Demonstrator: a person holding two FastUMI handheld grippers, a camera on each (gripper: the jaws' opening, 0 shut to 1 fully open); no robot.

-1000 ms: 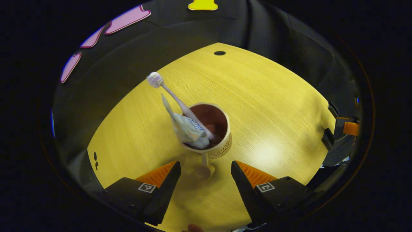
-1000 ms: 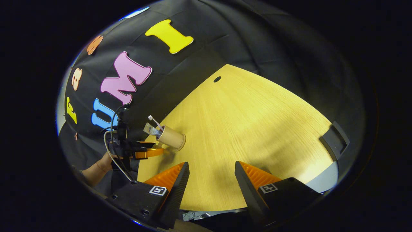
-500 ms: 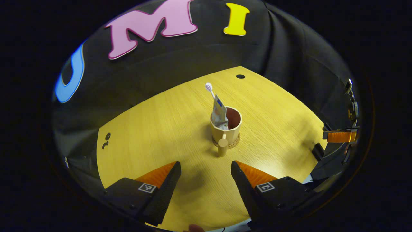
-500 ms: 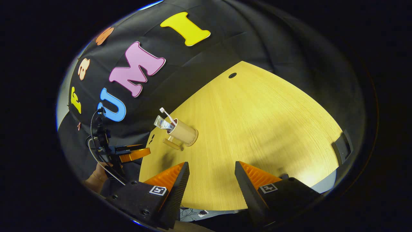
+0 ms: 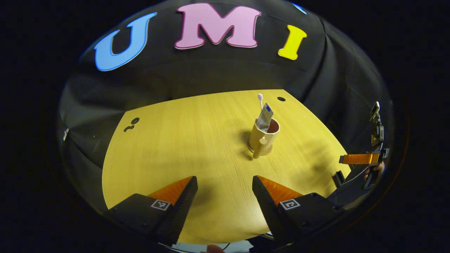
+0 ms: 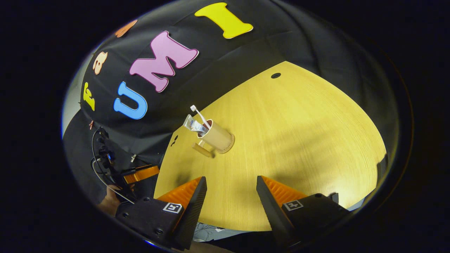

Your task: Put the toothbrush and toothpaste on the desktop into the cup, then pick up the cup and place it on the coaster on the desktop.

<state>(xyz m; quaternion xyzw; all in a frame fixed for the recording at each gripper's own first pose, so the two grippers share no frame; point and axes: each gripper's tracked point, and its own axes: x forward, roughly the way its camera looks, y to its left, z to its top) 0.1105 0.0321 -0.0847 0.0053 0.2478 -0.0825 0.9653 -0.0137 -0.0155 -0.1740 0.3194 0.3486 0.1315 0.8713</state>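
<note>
A tan cup [image 5: 263,137] with a stubby handle stands upright on a round coaster [image 5: 267,152] on the yellow wooden desktop [image 5: 182,151]. A white toothbrush [image 5: 260,99] and a crumpled toothpaste tube [image 5: 264,115] stick up out of it. My left gripper [image 5: 225,191] is open and empty, well back from the cup near the table's front edge. In the right gripper view the cup [image 6: 217,137] stands at left centre with the toothbrush [image 6: 199,114] and tube [image 6: 194,125] in it. My right gripper [image 6: 231,191] is open and empty, also far from the cup.
The other gripper [image 5: 362,160] and the hand holding it show at the table's right edge in the left gripper view. In the right gripper view the other gripper [image 6: 135,174] with cables is off the table's left side. A cable hole [image 5: 281,99] marks the far corner.
My left gripper has drawn back and away from the cup, which stays on the coaster. My right gripper view has shifted slightly; both grippers stay open.
</note>
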